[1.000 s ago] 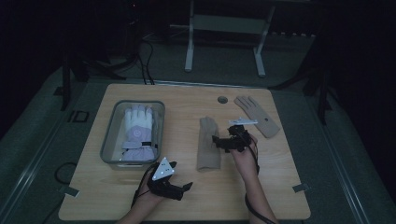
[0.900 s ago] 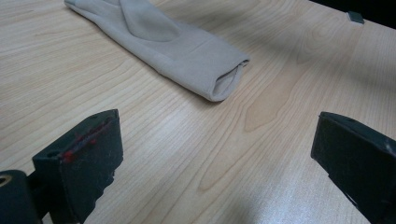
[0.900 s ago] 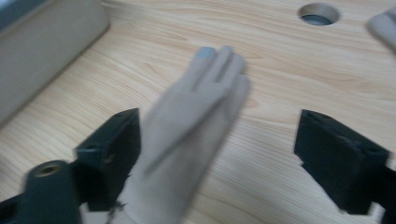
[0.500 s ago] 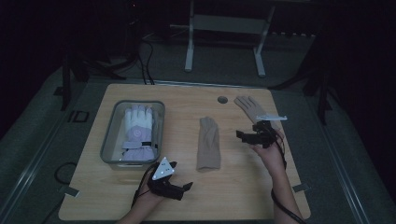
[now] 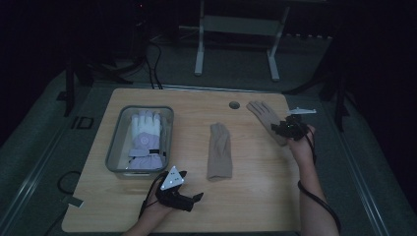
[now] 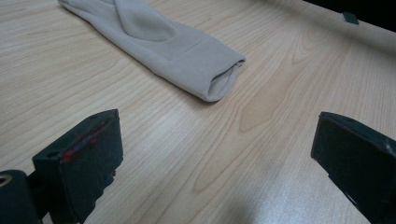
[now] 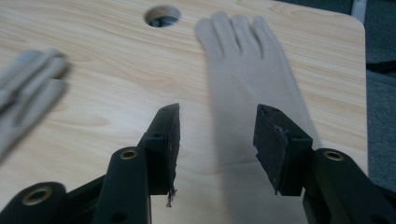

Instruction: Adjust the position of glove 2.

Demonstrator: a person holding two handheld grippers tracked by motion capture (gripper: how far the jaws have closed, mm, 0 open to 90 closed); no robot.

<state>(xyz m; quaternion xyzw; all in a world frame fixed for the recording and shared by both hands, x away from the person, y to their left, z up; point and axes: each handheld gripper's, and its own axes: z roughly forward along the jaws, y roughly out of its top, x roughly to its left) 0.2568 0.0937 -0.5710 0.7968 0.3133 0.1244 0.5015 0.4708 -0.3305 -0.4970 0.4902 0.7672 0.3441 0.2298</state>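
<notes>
Two beige gloves lie on the wooden table (image 5: 255, 196). One beige glove (image 5: 219, 151) (image 6: 159, 42) is folded lengthwise at the middle, its cuff toward the front. The other beige glove (image 5: 264, 118) (image 7: 252, 79) lies flat at the back right, fingers toward the round hole (image 5: 234, 105) (image 7: 162, 15). My right gripper (image 5: 285, 129) (image 7: 217, 144) hovers open over this glove's cuff end, a jaw on either side. My left gripper (image 5: 194, 199) (image 6: 215, 163) rests open near the front edge, pointing toward the folded glove's cuff, with bare wood between its jaws.
A clear plastic bin (image 5: 114, 152) at the left holds a white and lilac winter glove (image 5: 145, 135). A metal stand (image 5: 236, 24) is on the floor beyond the table. Cables trail from both grippers.
My right gripper has moved from the middle glove to the back-right glove and now stands over its cuff. The left gripper has stayed put.
</notes>
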